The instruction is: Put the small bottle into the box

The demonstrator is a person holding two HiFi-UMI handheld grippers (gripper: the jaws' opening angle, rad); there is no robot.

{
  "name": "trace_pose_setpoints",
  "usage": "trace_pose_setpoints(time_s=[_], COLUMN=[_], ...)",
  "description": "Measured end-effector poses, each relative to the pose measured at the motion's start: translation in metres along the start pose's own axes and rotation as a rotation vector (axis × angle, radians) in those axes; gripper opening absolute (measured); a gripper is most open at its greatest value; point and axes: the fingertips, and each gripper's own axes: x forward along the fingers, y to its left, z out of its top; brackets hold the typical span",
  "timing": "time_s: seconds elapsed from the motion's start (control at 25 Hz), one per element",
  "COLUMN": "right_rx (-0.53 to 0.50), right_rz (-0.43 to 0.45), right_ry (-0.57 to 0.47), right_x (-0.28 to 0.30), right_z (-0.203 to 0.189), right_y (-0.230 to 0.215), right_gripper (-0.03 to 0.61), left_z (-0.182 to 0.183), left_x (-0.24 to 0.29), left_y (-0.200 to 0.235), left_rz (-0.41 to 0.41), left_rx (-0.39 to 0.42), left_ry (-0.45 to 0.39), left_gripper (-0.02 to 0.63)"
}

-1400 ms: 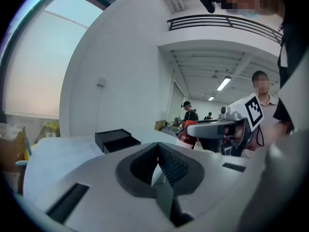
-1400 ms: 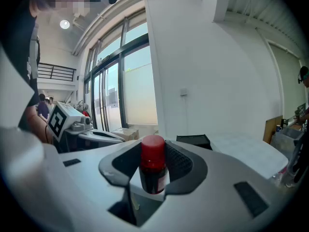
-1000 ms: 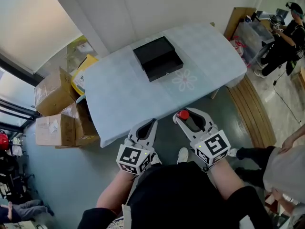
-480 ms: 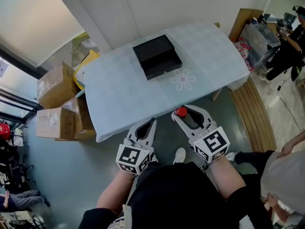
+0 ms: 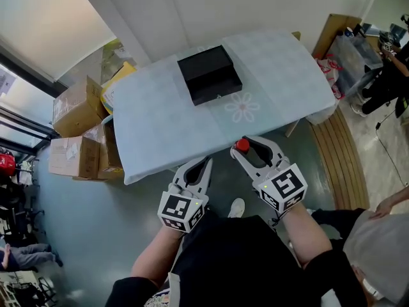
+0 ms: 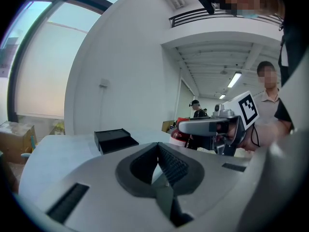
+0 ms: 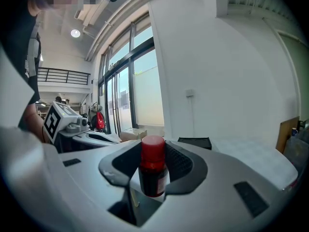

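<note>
A small dark bottle with a red cap (image 7: 152,170) stands upright between the jaws of my right gripper (image 5: 250,151), which is shut on it; only its red cap (image 5: 241,145) shows in the head view. The black box (image 5: 209,74) lies open on the pale blue table (image 5: 160,126), towards the far side, well beyond both grippers. It appears again in the left gripper view as a black box (image 6: 114,140) and in the right gripper view as a black box (image 7: 195,142). My left gripper (image 5: 198,173) is shut and empty, just short of the table's near edge.
Cardboard boxes (image 5: 77,133) are stacked on the floor left of the table. A wooden pallet (image 5: 342,152) and bags lie to the right. A person (image 5: 391,75) stands at the far right. My shoe (image 5: 235,208) shows on the floor below the grippers.
Both grippers have moved slightly forward towards the table's near edge, the right one still holding the bottle. The view has shifted a little.
</note>
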Motion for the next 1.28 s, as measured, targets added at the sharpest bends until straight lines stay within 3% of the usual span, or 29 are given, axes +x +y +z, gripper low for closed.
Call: trace_pose_setpoints(time_s=[0.52,0.84,1.28], right_rx=[0.014,0.030,0.051], right_rz=[-0.040,-0.083,-0.106], right_ry=[0.007,0.021,0.053], right_x=[0.044,0.108,0.196], right_z=[0.000,0.001,-0.008], right_y=[-0.040,-0.080,-0.139], right_gripper=[0.153,0.153,0.153], left_z=[0.008,0.017,0.017], left_x=[0.037,0.077,0.125], left_y=[0.033,0.089,0.168], left_rz=[-0.034,-0.081,-0.065], left_rx=[0.007,0.018,0.003], left_ry=[-0.009,-0.006,0.016], left_gripper=[0.008,0.008,0.008])
